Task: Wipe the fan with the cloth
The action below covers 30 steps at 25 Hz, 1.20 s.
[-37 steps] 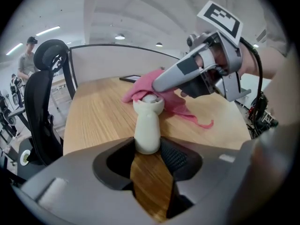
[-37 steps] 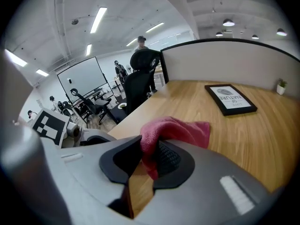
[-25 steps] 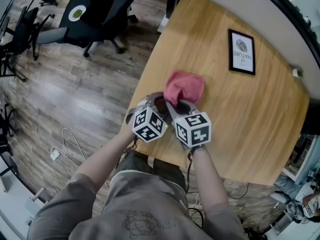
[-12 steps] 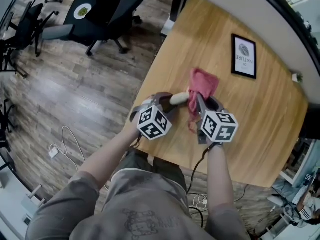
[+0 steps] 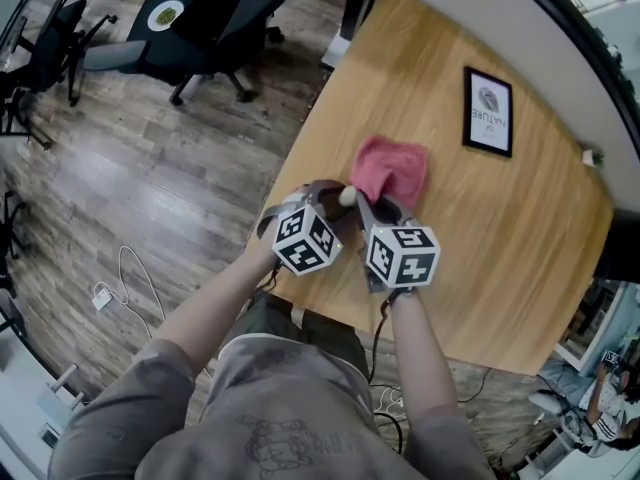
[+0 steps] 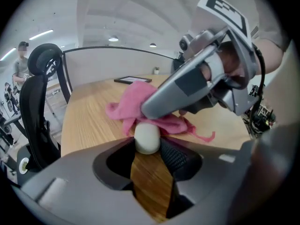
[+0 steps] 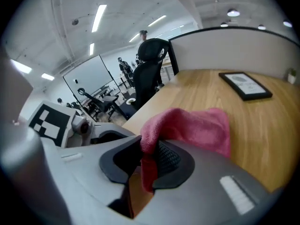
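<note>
A small white fan [image 6: 146,137] shows only as a rounded cream end [image 5: 347,196]; my left gripper [image 5: 338,200] is shut on it just above the wooden table [image 5: 500,258]. The pink cloth [image 5: 390,168] hangs from my right gripper [image 5: 368,206], which is shut on a fold of it [image 7: 149,156]. In the left gripper view the right gripper [image 6: 197,83] lies across the top of the fan, and the cloth [image 6: 136,102] drapes over the fan's far side. The two grippers stand side by side, almost touching. The rest of the fan is hidden.
A black picture frame [image 5: 488,111] lies flat at the table's far side, also in the right gripper view [image 7: 245,86]. Black office chairs [image 5: 200,18] stand on the wood floor to the left. A white cable and plug [image 5: 105,298] lie on the floor.
The right gripper swung out to the right with the cloth, then came back left against the fan. The cloth now lies bunched over the fan's far end. The left gripper stayed put.
</note>
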Motion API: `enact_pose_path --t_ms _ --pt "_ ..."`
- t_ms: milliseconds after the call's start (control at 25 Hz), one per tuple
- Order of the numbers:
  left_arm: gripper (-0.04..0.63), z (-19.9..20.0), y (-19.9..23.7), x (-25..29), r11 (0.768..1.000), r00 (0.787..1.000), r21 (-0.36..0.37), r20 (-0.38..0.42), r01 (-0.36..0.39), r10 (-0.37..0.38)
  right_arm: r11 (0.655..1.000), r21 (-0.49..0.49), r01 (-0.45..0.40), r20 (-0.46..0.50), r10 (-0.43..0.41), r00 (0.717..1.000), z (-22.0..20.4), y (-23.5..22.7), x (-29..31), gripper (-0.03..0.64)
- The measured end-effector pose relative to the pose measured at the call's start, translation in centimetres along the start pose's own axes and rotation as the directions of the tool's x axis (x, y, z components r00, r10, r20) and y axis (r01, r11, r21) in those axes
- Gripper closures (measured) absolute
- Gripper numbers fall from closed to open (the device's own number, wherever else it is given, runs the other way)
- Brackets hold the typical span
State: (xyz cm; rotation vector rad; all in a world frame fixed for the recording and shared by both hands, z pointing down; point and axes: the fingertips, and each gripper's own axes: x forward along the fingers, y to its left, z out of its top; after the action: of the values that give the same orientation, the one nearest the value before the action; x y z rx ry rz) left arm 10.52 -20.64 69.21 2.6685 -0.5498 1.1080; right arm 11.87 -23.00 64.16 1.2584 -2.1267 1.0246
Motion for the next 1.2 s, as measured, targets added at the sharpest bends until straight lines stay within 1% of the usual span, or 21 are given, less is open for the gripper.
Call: enact_pose_path --t_ms 80,120,200,280,400,480,560,640,760,840,960,1080,1200 --pt "0.425 0.1 -0.1 0.0 1.0 1.0 0.003 0.001 0.0 0.0 0.996 0.044 -0.083 -0.025 0.084 0.996 -0.9 1.6 0.5 0.545" --pt "0.425 0.1 -0.1 0.1 1.0 1.0 0.005 0.001 0.001 -0.001 0.992 0.049 -0.112 -0.034 0.114 0.993 -1.1 2.2 0.6 0.545" --pt "0.425 0.2 -0.1 0.1 1.0 1.0 0.009 0.002 0.002 -0.002 0.99 0.027 -0.14 -0.052 0.141 0.989 -1.3 2.6 0.7 0.545" --pt "0.425 0.1 0.0 0.2 1.0 1.0 0.012 0.002 0.003 -0.003 0.99 -0.004 -0.139 -0.085 0.139 0.987 -1.4 2.1 0.8 0.544" --pt "0.425 -0.1 -0.2 0.2 1.0 1.0 0.004 -0.002 0.013 -0.013 0.994 -0.05 -0.098 -0.131 0.09 0.987 -1.5 0.5 0.2 0.543" --pt "0.425 0.0 -0.2 0.2 1.0 1.0 -0.002 -0.004 0.017 -0.017 0.996 -0.062 -0.058 -0.12 0.05 0.992 -1.0 -1.0 -0.8 0.543" --pt "0.425 0.0 -0.1 0.2 1.0 1.0 0.0 -0.004 0.013 -0.013 0.999 -0.033 0.0 -0.07 -0.002 0.998 -0.2 -3.0 -1.9 0.544" --pt "0.425 -0.1 -0.1 0.3 1.0 1.0 0.005 -0.003 0.009 -0.009 0.996 0.017 0.091 -0.009 -0.091 0.996 0.5 -5.8 -3.2 0.543" --pt "0.425 -0.1 -0.2 0.3 1.0 1.0 0.005 -0.002 0.012 -0.012 0.975 0.087 0.203 0.036 -0.207 0.978 0.9 -9.9 -4.7 0.543" --pt "0.425 -0.1 -0.1 0.3 1.0 1.0 0.005 -0.003 0.013 -0.013 0.966 0.088 0.244 0.04 -0.248 0.968 1.0 -11.0 -5.0 0.543" --pt "0.425 0.0 0.0 0.3 1.0 1.0 0.002 -0.004 0.015 -0.015 0.967 0.071 0.245 0.064 -0.249 0.966 1.5 -10.1 -4.4 0.545" --pt "0.425 -0.1 0.0 0.3 1.0 1.0 0.002 -0.004 0.015 -0.015 0.978 0.044 0.204 0.099 -0.207 0.973 1.9 -7.6 -3.4 0.543" --pt "0.425 -0.2 -0.2 0.3 1.0 1.0 -0.001 -0.005 0.016 -0.016 0.988 -0.08 0.134 0.089 -0.127 0.988 1.3 -3.8 -1.6 0.543"
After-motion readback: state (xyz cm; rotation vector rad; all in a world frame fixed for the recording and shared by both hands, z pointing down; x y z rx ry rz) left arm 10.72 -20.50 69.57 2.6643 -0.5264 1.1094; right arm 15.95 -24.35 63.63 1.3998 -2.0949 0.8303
